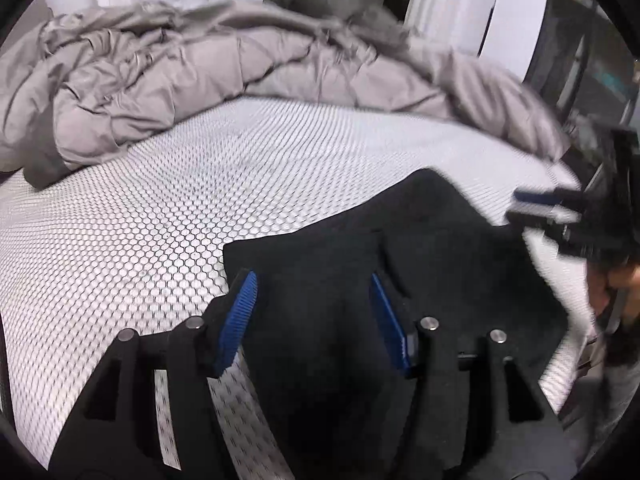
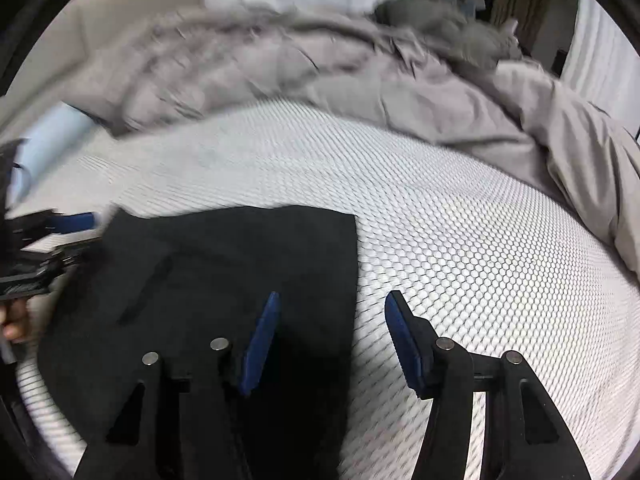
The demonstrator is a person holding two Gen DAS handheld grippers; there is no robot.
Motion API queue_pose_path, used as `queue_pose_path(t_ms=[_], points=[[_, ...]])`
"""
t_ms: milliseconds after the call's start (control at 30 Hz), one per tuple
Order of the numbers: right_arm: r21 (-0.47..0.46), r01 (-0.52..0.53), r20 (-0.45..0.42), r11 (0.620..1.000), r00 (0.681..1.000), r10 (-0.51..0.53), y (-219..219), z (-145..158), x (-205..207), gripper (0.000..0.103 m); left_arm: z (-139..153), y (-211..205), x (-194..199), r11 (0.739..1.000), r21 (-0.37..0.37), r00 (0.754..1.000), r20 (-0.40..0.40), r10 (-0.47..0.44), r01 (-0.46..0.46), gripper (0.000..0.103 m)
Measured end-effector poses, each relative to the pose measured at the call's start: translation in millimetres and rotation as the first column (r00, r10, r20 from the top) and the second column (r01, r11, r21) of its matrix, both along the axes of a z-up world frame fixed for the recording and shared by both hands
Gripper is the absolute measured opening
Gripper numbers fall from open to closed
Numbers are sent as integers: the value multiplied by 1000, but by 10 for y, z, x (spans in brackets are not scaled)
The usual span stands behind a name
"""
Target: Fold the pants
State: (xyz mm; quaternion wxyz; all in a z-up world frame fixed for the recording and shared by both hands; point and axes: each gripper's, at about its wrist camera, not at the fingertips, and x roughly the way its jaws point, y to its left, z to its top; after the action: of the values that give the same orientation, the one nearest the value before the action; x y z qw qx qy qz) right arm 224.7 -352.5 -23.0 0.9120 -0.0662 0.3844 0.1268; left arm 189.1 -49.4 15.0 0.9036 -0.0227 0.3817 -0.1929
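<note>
The black pants point(image 2: 224, 288) lie folded on the honeycomb-patterned mattress point(image 2: 480, 240), with a rumpled grey duvet point(image 1: 200, 72) heaped toward twelve o'clock. The left gripper point(image 1: 314, 316) hovers over the cloth, fingers point(image 1: 240, 316) apart and empty. The right gripper point(image 2: 332, 340) straddles the pants' three o'clock edge, fingers point(image 2: 260, 340) likewise parted and gripping nothing.

Left gripper point(image 1: 312, 292) angled down, jaws apart — nothing pinched. Right gripper point(image 2: 332, 312) likewise — jaws parted, angled down, empty.

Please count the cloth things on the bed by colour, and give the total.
Black: 1, the pants
Grey: 1, the duvet
White: 1, the sheet
Total: 3
</note>
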Motion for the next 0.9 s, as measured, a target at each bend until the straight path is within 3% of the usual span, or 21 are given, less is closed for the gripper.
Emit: queue_pose_path(t_ms=[100, 167, 233, 333, 433, 533, 633, 733, 833, 900], points=[[37, -120, -46, 992, 992, 122, 309, -164, -80, 57, -98, -176, -175, 998, 15, 997, -31, -66, 67, 55], [-63, -148, -118, 987, 983, 140, 557, -462, -89, 55, -307, -262, -203, 993, 62, 991, -100, -89, 95, 55], [-156, -168, -120, 973, 981, 150, 629, -638, -136, 50, -363, -230, -307, 993, 78, 993, -85, -85, 92, 55], [-139, -147, -96, 979, 986, 134, 474, -539, -280, 49, -308, -106, -496, 994, 103, 997, -78, -28, 36, 57], [-134, -110, -37, 985, 994, 105, 479, -379, -550, 51, -242, -51, -784, 997, 68, 998, -61, 36, -32, 57], [-9, -208, -60, 978, 976, 207, 688, -404, -678, 52, -107, -235, -1004, 998, 30, 999, -22, -47, 48, 58], [-136, -245, -115, 960, 966, 230, 943, -643, -604, 52, -296, -477, -1035, 983, 135, 990, -73, -117, 126, 58], [-178, -190, -113, 966, 979, 171, 655, -590, -669, 52, -309, -352, -1213, 974, 171, 989, -60, -138, 147, 68], [-112, -116, -89, 987, 990, 107, 167, -440, -783, 52, -329, -69, -1240, 984, 149, 991, -105, -78, 93, 84], [-75, -22, -77, 997, 997, 16, -134, -378, -830, 67, -321, 140, -1241, 995, 75, 989, -139, -50, 61, 84]])
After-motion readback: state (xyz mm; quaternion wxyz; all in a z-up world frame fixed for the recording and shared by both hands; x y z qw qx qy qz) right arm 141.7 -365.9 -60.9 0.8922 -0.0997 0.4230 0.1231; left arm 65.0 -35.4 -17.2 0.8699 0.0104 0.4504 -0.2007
